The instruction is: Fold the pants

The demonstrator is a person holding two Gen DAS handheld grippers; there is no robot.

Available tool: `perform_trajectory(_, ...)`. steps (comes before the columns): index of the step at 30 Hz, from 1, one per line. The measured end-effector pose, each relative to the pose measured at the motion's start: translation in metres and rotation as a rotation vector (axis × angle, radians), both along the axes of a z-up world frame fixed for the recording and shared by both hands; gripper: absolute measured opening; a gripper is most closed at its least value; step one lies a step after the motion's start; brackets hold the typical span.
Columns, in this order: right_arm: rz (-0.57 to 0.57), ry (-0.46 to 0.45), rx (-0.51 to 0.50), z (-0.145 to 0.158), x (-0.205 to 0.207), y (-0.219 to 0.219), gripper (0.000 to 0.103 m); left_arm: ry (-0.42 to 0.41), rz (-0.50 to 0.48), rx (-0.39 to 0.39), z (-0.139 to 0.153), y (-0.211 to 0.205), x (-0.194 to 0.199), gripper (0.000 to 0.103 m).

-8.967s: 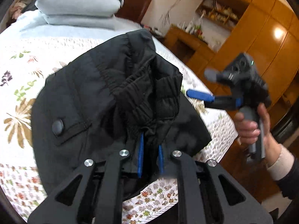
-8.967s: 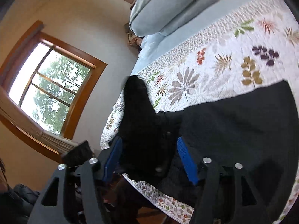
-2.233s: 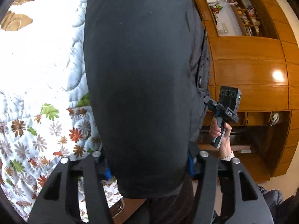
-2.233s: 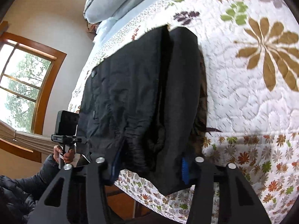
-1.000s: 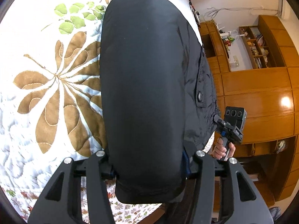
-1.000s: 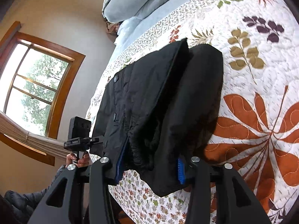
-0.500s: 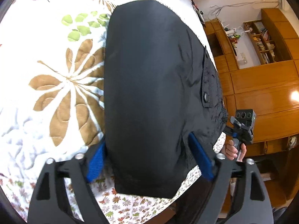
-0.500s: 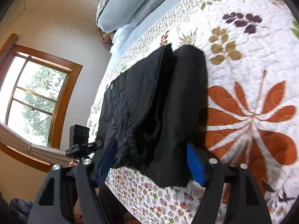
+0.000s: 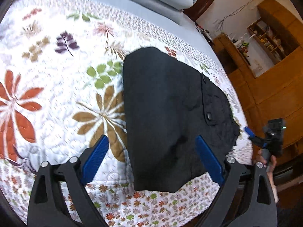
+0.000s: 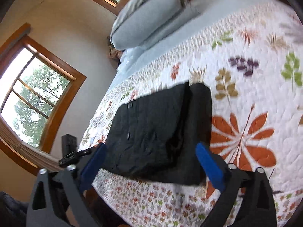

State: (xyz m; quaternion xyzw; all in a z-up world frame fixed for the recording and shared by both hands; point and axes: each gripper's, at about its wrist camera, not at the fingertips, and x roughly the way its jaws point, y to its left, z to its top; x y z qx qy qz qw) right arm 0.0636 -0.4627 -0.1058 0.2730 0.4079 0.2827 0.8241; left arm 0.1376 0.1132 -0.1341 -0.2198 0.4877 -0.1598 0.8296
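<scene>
Folded black pants lie flat on the floral quilt near the bed's front edge. In the left wrist view my left gripper hovers above their near end with its blue pads wide apart and still opening, nothing pressed between them. The right gripper shows at the far right of that view, held in a hand. In the right wrist view the pants rest below my right gripper, whose jaws are also opening, clear of the cloth. The left gripper appears small at the left there.
Grey pillows are stacked at the head of the bed. A wooden wardrobe and shelves stand beyond the bed's right side. A wood-framed window is on the other wall. The quilt's front edge drops off close to the pants.
Both grippers let go of the pants, spread their pads wide and rose away from the bed. The folded pants stay lying on the quilt.
</scene>
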Motion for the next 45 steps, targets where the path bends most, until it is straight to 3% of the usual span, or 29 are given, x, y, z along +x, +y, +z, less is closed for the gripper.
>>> perform_trajectory(4, -0.076, -0.114, -0.091, 0.024, -0.004, 0.009, 0.100, -0.031, 0.054, 0.013, 0.013, 0.003, -0.005, 0.099)
perform_trajectory(8, -0.053, -0.229, -0.234, 0.039, -0.010, 0.028, 0.100, -0.085, 0.132, 0.006, 0.028, 0.006, -0.007, 0.099)
perform_trajectory(12, 0.018, -0.311, -0.304, 0.044, -0.020, 0.048, 0.100, -0.193, 0.184, 0.169, 0.050, -0.002, -0.016, 0.100)
perform_trajectory(14, 0.040, -0.325, -0.318, 0.044, -0.023, 0.055, 0.100, -0.228, 0.173, 0.197, 0.055, -0.007, -0.019, 0.100)
perform_trajectory(17, 0.031, -0.285, -0.333, 0.037, -0.023, 0.059, 0.100, -0.251, 0.171, 0.255, 0.065, -0.016, -0.027, 0.100)
perform_trajectory(21, 0.033, -0.114, -0.338, 0.013, -0.015, 0.061, 0.100, -0.280, 0.172, 0.290, 0.079, -0.027, -0.039, 0.100)
perform_trajectory(25, 0.055, 0.024, -0.254, -0.012, -0.006, 0.060, 0.100, -0.312, 0.168, 0.359, 0.089, -0.041, -0.046, 0.100)
perform_trajectory(33, 0.041, 0.089, -0.283, -0.027, 0.017, 0.076, 0.100, -0.288, 0.145, 0.336, 0.091, -0.046, -0.044, 0.100)
perform_trajectory(35, 0.047, 0.081, -0.294, -0.026, 0.019, 0.080, 0.094, -0.278, 0.137, 0.335, 0.088, -0.046, -0.042, 0.100)
perform_trajectory(40, 0.037, 0.097, -0.317, -0.029, 0.021, 0.069, 0.050, -0.243, 0.133, 0.354, 0.075, -0.041, -0.040, 0.100)
perform_trajectory(42, 0.030, 0.113, -0.282, -0.031, 0.022, 0.059, 0.040, -0.216, 0.135, 0.349, 0.068, -0.039, -0.039, 0.100)
perform_trajectory(45, 0.033, 0.126, -0.213, -0.033, 0.020, 0.047, 0.033, -0.199, 0.127, 0.327, 0.062, -0.039, -0.038, 0.100)
